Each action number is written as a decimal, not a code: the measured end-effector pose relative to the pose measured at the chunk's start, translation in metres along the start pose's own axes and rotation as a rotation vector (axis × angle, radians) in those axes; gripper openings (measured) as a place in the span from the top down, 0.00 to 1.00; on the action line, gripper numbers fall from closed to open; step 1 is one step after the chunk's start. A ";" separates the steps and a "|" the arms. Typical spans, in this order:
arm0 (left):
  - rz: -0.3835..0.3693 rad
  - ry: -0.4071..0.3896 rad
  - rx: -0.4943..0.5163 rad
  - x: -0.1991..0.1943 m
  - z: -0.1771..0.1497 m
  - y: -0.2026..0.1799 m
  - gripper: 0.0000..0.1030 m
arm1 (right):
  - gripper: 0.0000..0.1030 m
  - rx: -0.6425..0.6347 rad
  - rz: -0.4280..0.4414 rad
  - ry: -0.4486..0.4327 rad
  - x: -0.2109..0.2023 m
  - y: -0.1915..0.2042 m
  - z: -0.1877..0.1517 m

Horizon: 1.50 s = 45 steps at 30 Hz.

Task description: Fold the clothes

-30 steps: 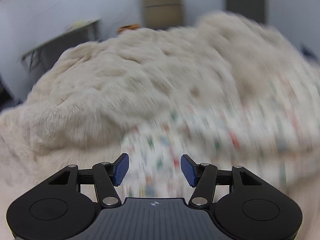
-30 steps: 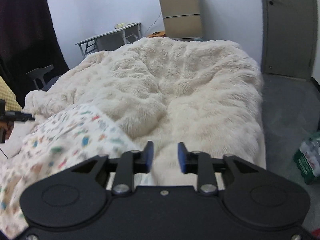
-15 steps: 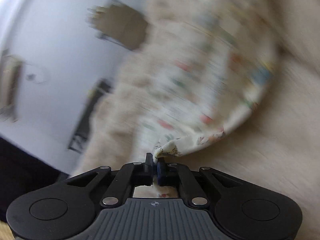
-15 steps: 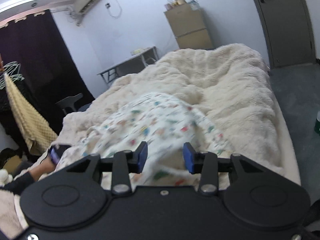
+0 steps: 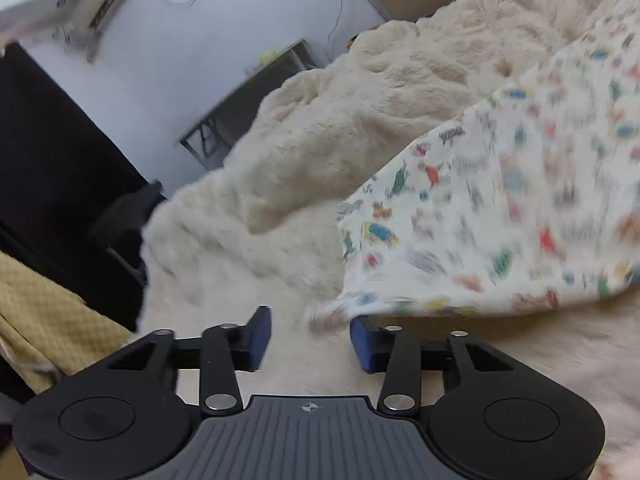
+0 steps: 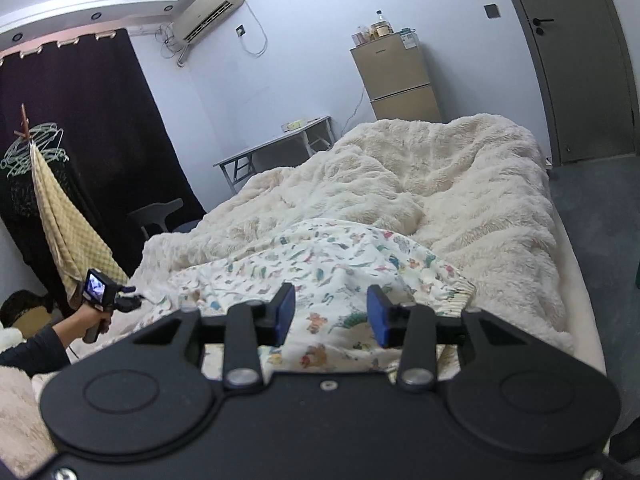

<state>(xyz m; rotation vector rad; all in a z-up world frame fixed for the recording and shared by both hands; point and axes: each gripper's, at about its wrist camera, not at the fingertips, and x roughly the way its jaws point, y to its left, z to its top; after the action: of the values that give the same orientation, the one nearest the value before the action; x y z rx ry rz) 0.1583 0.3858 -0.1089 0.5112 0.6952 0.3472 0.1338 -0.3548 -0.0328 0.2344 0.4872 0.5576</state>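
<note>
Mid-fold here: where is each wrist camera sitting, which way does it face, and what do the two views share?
Left wrist: on the open left gripper, low over the cream fluffy blanket, facing the white cartoon-print garment; no hand shows.
Right wrist: on the open right gripper, above the garment, facing the door; the left hand shows.
Shared: garment, blanket, grey folding table.

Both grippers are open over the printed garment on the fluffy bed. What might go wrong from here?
1. The printed garment lies rumpled on a lumpy fluffy blanket, so folds may come out crooked.
2. The left gripper sits at a loose garment edge; its fingers may pinch blanket pile along with the cloth.
3. The right gripper hovers over mid-cloth rather than a corner, so a grab there may bunch several layers.
</note>
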 end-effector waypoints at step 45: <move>-0.610 0.146 -0.418 -0.166 -0.197 0.095 0.39 | 0.39 -0.117 0.033 0.129 -0.005 0.072 -0.005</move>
<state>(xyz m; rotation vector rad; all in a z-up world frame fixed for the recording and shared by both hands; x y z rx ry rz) -0.1083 0.4518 -0.0996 -0.1336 0.8559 -0.0504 0.0951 -0.2978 -0.0104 0.0949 0.5749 0.6339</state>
